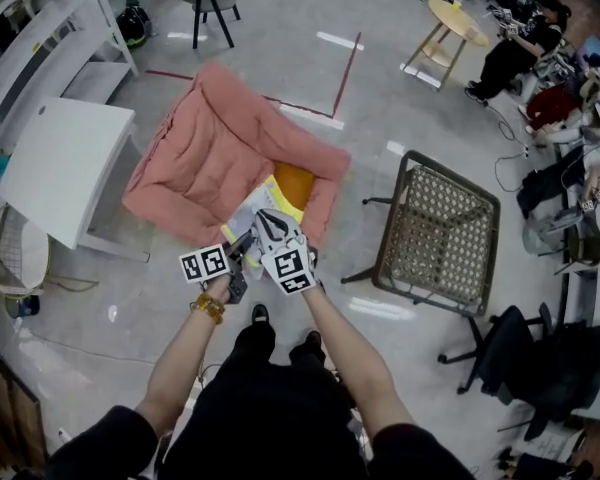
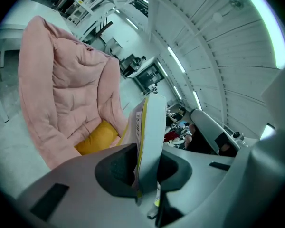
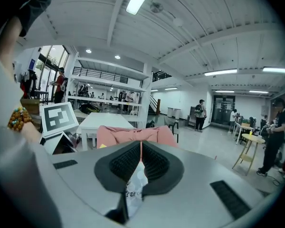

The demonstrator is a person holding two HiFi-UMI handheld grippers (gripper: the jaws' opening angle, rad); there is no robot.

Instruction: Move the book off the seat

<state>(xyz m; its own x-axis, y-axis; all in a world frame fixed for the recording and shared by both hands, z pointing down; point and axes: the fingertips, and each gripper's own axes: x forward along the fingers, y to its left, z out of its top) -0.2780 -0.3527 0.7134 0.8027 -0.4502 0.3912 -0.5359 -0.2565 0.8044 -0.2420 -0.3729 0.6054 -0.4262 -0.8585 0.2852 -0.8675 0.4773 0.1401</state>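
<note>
The left gripper (image 2: 145, 170) pinches the book (image 2: 151, 127) by its thick page edge, and the right gripper (image 3: 141, 163), jaws pressed nearly together, nips one thin sheet of it. The book is at the pink seat's (image 1: 210, 148) 5 o'clock edge, with an orange cushion (image 1: 292, 181) at the book's 1 o'clock and a wicker chair (image 1: 440, 233) at 3 o'clock

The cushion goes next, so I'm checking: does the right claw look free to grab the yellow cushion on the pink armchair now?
Probably not yet: the right claw is shut on the book, which lies between it and the yellow cushion.
</note>
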